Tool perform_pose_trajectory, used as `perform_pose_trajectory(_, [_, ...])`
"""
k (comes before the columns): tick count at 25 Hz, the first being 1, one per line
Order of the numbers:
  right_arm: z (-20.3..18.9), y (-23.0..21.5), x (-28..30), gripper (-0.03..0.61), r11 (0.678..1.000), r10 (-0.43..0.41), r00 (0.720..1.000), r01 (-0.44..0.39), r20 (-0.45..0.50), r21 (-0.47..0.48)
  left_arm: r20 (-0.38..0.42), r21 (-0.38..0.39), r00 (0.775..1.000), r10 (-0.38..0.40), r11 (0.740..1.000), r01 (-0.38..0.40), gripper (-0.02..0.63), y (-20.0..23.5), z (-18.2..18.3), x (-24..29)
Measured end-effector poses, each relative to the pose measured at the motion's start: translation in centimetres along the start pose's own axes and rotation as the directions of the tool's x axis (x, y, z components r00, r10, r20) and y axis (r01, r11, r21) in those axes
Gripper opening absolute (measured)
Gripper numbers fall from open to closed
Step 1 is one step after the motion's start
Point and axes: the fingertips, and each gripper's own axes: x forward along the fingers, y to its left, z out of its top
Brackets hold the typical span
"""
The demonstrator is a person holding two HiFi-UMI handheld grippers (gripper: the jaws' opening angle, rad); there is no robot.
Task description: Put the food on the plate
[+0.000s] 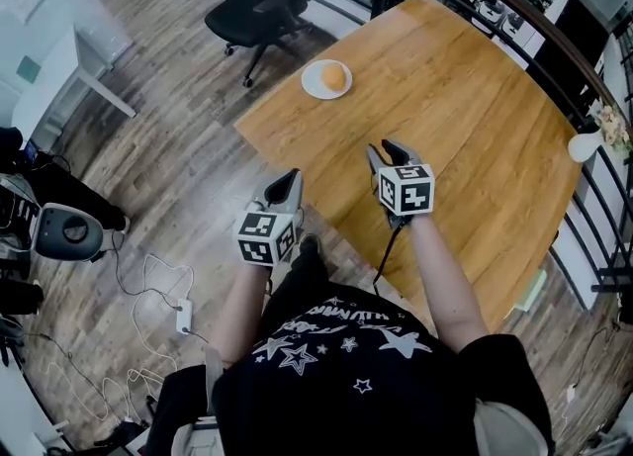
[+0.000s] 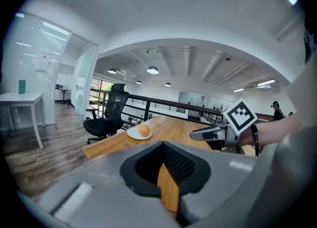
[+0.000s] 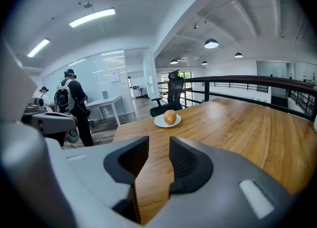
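A round orange piece of food [image 1: 334, 77] lies on a small white plate [image 1: 314, 87] near the far left corner of the wooden table [image 1: 465, 98]. Both gripper views show the food [image 2: 143, 130] [image 3: 170, 117] on the plate [image 2: 132, 134] [image 3: 159, 122], well ahead of the jaws. My left gripper [image 1: 290, 179] [image 2: 162, 144] hangs off the table's near left edge, its jaw tips touching and nothing held. My right gripper [image 1: 383, 149] [image 3: 159, 140] hovers over the near part of the table. Its jaws stand a little apart, with only bare wood showing between them.
A black office chair [image 1: 259, 4] stands beyond the plate's corner. A dark railing [image 1: 554, 39] runs along the table's far side, with a white lamp [image 1: 586, 144] at its right end. Cables and a power strip [image 1: 184, 316] lie on the floor. A person with a backpack [image 3: 74, 103] stands at left.
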Motion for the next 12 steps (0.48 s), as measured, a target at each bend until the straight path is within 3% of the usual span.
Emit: perform_pose_trajectory(12, [-4.5,0.3,-8.4,0.031,1.000,0.021,0.999,-0.021,0.027,0.006,0.005,-0.014,1.000,-0.006,1.000,0.006,0.002,-7.5,-3.5,-4.0])
